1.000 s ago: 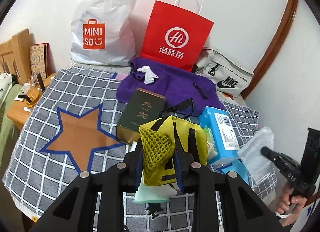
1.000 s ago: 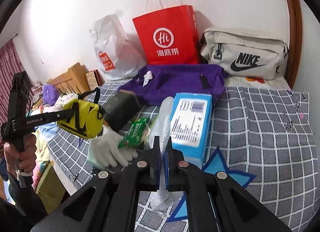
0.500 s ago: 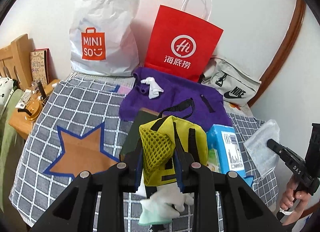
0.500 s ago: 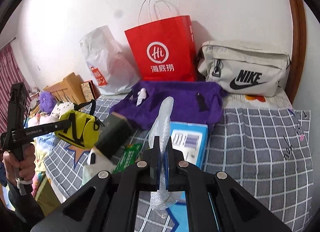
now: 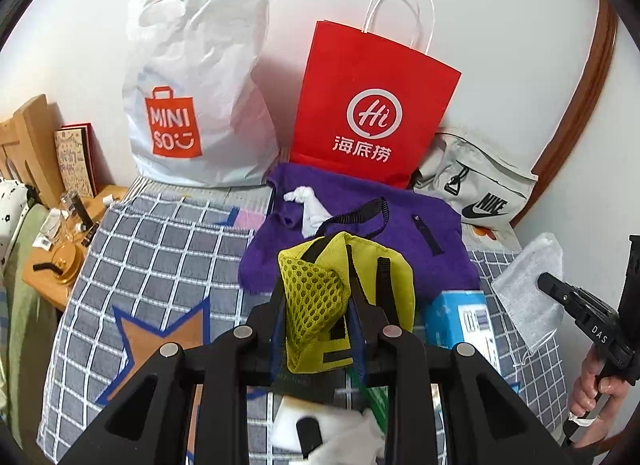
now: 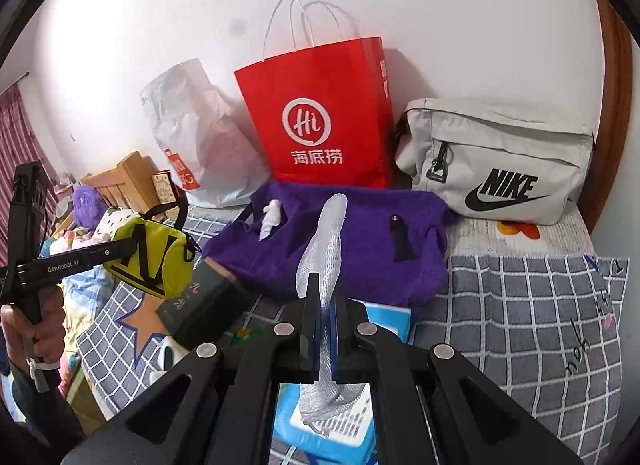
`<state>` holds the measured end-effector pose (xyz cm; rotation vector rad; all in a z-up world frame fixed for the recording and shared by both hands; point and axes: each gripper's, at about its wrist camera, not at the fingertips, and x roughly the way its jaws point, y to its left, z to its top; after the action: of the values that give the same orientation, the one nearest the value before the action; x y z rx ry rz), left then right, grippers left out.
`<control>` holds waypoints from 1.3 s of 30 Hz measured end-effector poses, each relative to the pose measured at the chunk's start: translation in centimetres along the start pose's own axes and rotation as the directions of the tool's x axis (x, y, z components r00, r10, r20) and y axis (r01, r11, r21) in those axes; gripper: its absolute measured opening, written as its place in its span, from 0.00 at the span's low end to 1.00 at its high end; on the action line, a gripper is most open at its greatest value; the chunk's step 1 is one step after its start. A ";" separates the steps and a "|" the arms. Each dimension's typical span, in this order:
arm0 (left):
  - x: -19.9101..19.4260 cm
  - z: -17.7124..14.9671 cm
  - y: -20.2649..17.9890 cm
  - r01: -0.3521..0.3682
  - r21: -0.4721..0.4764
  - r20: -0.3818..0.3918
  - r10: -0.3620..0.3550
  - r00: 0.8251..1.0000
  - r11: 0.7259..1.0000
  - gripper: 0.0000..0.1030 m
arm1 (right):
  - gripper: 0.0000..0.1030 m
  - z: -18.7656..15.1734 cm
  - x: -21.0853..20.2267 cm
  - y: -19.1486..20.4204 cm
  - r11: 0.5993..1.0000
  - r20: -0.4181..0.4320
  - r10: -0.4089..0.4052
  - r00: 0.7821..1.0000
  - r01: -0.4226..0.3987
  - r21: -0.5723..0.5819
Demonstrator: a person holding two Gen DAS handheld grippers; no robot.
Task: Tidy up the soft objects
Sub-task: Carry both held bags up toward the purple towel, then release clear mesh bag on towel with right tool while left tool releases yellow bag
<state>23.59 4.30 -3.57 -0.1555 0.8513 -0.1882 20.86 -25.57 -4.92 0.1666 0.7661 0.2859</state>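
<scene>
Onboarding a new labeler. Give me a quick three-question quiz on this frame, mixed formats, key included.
1. What does the left gripper hold?
2. True or false: the right gripper is open and empty.
3. Which bag stands against the wall between the other two? A: white Miniso bag B: red paper bag C: grey Nike bag

Key: 1. The yellow mesh pouch. 2. False, it is shut on a clear plastic bag. 3. B.

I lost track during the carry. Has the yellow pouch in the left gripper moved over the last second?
Yes. The yellow pouch, clamped in the left gripper, has travelled toward the red paper bag, which now looms larger, leaving the dark box behind.
</scene>
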 end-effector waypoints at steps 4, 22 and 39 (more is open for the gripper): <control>1.9 1.3 -0.6 0.013 -0.001 -0.012 -0.013 1.000 1.000 0.25 | 0.03 0.9 1.3 -0.7 1.000 -0.009 -0.013 1.000 0.013 -0.001; 9.2 4.5 -0.5 0.024 0.019 -0.084 -0.022 0.996 1.000 0.25 | 0.03 3.7 9.0 -3.6 0.999 -0.071 -0.007 0.997 0.009 0.033; 17.0 4.4 -0.6 -0.032 0.064 -0.242 0.047 0.969 0.997 0.25 | 0.03 3.2 17.2 -6.5 0.998 -0.211 0.022 0.977 -0.009 0.060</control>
<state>37.82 0.10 -12.96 -0.0594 1.0911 -0.1981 36.13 -26.53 -15.57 0.2000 0.9857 0.2991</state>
